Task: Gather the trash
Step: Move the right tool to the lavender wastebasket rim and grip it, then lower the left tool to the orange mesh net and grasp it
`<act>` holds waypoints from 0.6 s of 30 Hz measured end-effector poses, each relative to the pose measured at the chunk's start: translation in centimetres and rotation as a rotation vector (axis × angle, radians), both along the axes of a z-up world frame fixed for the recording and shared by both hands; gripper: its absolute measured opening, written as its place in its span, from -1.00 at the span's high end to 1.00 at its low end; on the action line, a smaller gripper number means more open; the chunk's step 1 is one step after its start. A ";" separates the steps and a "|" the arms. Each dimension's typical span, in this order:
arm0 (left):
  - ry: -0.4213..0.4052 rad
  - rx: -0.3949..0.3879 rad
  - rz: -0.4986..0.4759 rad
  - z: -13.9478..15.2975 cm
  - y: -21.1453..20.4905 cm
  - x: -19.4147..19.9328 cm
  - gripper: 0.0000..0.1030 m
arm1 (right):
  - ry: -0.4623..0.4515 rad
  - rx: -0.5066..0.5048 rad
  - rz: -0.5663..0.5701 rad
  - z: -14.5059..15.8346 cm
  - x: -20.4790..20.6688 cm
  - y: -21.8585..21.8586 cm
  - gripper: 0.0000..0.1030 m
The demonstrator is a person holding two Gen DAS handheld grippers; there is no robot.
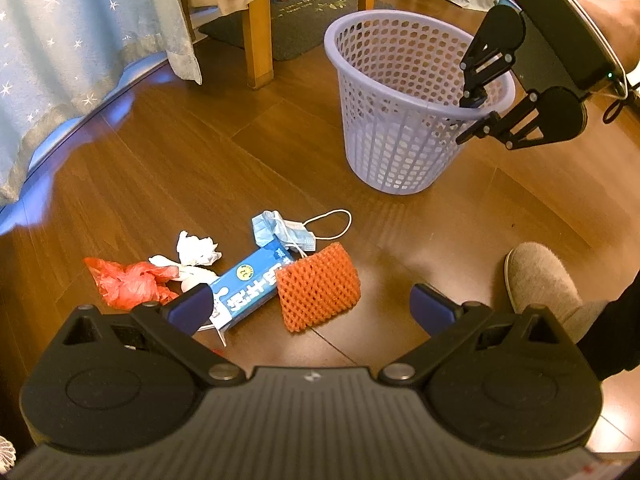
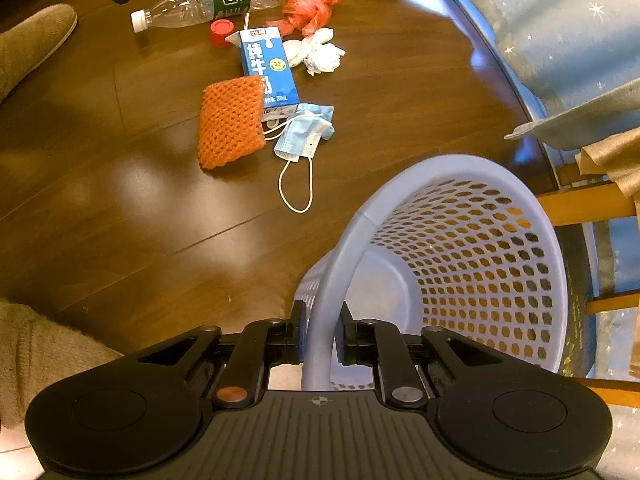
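A lilac perforated basket [image 1: 400, 92] [image 2: 460, 256] stands on the wooden floor. My right gripper [image 2: 320, 340] [image 1: 474, 114] is shut on its rim. Trash lies in a loose heap: an orange foam net [image 1: 318, 286] [image 2: 232, 126], a blue milk carton [image 1: 250, 284] [image 2: 266, 66], a blue face mask [image 1: 282, 230] [image 2: 302, 132], white tissues [image 1: 196, 248] [image 2: 320, 50] and a red plastic bag [image 1: 128, 282] [image 2: 312, 6]. A clear bottle [image 2: 212, 0] and a red cap [image 2: 219, 32] lie beyond. My left gripper [image 1: 312, 310] hovers open just above the carton and net.
A slippered foot [image 1: 540, 280] [image 2: 32, 44] stands right of the heap. Wooden table legs [image 1: 258, 28] and a star-patterned blue cloth [image 1: 68, 60] [image 2: 560, 28] bound the far side, with a dark mat [image 1: 296, 20] behind the basket.
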State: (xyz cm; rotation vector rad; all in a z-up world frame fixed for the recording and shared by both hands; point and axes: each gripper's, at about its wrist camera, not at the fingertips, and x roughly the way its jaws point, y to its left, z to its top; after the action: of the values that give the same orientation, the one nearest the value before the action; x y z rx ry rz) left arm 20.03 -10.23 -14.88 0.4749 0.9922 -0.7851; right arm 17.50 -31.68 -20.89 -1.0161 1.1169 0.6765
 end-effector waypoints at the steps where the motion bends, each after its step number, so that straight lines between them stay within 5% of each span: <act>1: -0.001 0.002 0.001 0.0 0.1 0.1 -0.99 | -0.001 -0.005 0.000 0.0 0.0 0.1 0.80; 18: -0.027 0.075 -0.024 -3.0 4.8 1.0 -0.99 | -0.042 -0.097 0.032 -1.7 -1.0 4.3 0.83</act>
State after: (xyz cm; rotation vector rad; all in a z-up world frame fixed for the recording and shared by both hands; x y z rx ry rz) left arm 21.03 -5.42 -17.84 0.5612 0.9945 -0.7628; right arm 16.48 -27.42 -22.56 -1.1280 1.1075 0.6286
